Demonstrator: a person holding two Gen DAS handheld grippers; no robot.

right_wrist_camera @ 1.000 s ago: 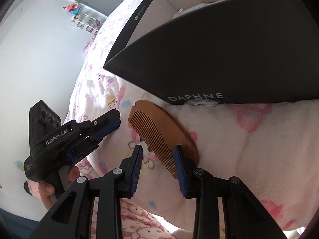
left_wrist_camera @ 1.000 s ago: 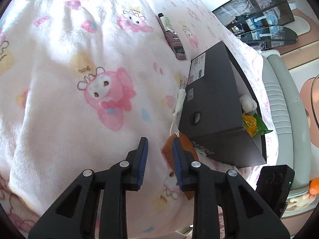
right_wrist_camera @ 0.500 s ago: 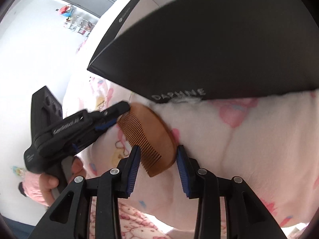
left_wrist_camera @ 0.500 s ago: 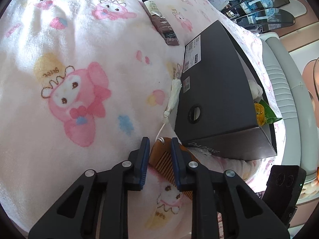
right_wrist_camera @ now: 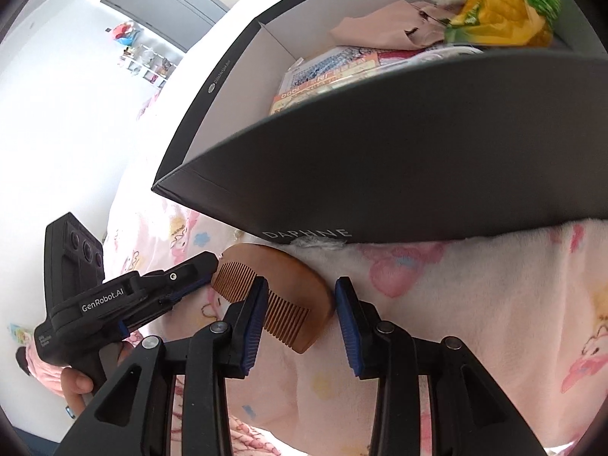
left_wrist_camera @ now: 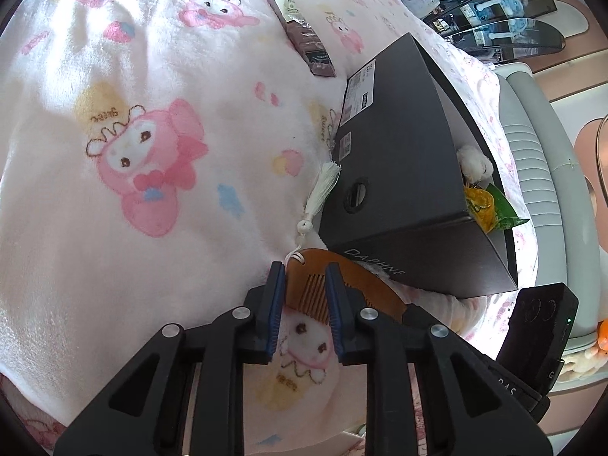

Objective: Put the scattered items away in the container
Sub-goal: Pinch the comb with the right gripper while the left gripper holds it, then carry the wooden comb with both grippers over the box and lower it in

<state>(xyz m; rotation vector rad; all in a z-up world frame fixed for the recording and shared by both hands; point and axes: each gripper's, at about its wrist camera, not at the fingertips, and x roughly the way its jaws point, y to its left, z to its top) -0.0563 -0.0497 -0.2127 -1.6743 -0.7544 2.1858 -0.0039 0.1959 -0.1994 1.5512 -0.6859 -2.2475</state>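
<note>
A brown wooden comb (left_wrist_camera: 311,285) with a white tassel (left_wrist_camera: 321,192) lies on the pink cartoon blanket against the black DAPHNE shoebox (left_wrist_camera: 395,174). My left gripper (left_wrist_camera: 304,277) is open, its fingers on either side of the comb's tassel end. My right gripper (right_wrist_camera: 298,296) is open, its fingers straddling the comb's (right_wrist_camera: 281,285) other end. The left gripper (right_wrist_camera: 190,277) also shows in the right wrist view. The box (right_wrist_camera: 380,174) holds a yellow-green snack bag (right_wrist_camera: 497,19), a white plush, a beige cloth and printed packets.
A dark brown tube (left_wrist_camera: 302,32) lies on the blanket (left_wrist_camera: 133,133) beyond the box. A grey padded headboard (left_wrist_camera: 539,174) runs behind the box. The blanket's edge drops off close behind both grippers.
My left gripper has moved forward until its fingers flank the comb's tassel end. My right gripper has opened wider and closed in on the comb's other end; the box interior has come into view.
</note>
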